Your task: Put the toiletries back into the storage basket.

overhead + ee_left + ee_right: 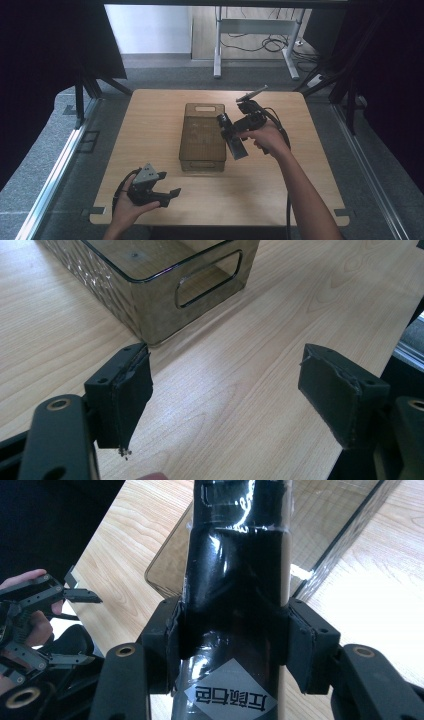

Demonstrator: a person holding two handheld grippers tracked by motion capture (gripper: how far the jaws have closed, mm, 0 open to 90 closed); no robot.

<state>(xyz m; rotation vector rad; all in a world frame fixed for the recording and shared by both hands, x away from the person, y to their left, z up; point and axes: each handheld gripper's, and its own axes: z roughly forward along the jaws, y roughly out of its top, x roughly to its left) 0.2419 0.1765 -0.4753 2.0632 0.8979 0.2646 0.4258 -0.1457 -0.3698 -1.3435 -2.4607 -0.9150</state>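
Gripping a dark bottle (235,595) between my right gripper's (234,134) jaws, I am holding it above the smoky transparent bin (202,137) at the worktop's (150,115) centre, near its three-o'clock wall. My left gripper (159,191) is idling at seven o'clock, jaws spread, nothing between them.
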